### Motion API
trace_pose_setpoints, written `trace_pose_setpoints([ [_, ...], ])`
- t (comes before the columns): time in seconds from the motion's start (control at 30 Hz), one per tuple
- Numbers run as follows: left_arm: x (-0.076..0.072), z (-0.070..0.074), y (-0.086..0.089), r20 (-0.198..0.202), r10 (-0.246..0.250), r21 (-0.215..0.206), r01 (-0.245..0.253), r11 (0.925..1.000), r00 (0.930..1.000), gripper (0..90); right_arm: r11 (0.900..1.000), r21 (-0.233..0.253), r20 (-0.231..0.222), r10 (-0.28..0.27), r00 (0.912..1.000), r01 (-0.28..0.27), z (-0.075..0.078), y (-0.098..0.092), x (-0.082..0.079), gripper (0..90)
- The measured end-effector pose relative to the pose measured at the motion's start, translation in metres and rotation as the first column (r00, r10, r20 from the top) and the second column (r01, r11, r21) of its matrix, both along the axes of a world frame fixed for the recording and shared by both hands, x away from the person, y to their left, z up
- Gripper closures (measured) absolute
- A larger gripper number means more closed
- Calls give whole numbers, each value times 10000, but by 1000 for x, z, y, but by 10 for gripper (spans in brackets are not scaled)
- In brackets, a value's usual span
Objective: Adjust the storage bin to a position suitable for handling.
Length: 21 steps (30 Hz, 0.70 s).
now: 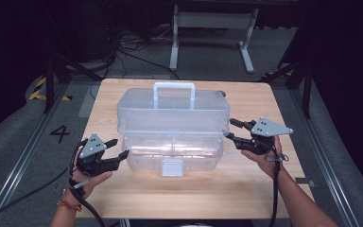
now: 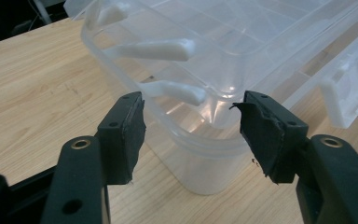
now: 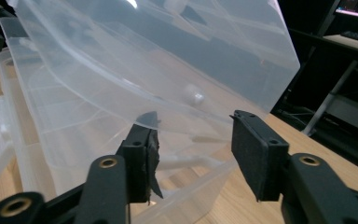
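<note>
clear plastic toolbox [image 1: 172,125]: mid-table, lid raised, latch toward near edge | left gripper [image 1: 120,148]: jaws apart at box's near-left corner, holding nothing | right gripper [image 1: 230,128]: jaws apart at box's right end, holding nothing | wooden table [image 1: 246,189]

My right gripper [image 3: 193,154] at the clear plastic box [image 3: 121,93].
My jaws stand apart around its near rim, over the wooden table [image 3: 242,200] beside that table's edge.
</note>
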<state>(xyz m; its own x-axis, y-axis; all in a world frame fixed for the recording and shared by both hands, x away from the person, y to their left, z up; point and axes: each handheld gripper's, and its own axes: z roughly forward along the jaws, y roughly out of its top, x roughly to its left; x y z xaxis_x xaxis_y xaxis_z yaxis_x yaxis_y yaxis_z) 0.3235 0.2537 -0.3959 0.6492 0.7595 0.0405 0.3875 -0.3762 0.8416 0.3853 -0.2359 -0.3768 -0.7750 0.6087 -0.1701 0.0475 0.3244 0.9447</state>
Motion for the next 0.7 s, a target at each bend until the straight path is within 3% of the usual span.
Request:
trace_pose_setpoints([
  [0.2,-4,-1,7,-9,244,47,-244,9997,9997,379,10000,55,556,-49,9984,46,6,4,-2,577],
  [0.4,-6,-3,11,-163,394,32,-394,9992,9991,373,9987,231,958,-477,9943,457,11,9,-2,616],
  [0.57,-8,-11,19,-602,566,144,-559,9983,9966,368,9958,440,1163,-845,9896,799,14,13,-2,645],
  [0.7,-7,-18,23,-979,720,547,-669,9963,9926,365,9925,467,1226,-1180,9854,1130,17,17,1,645],
])
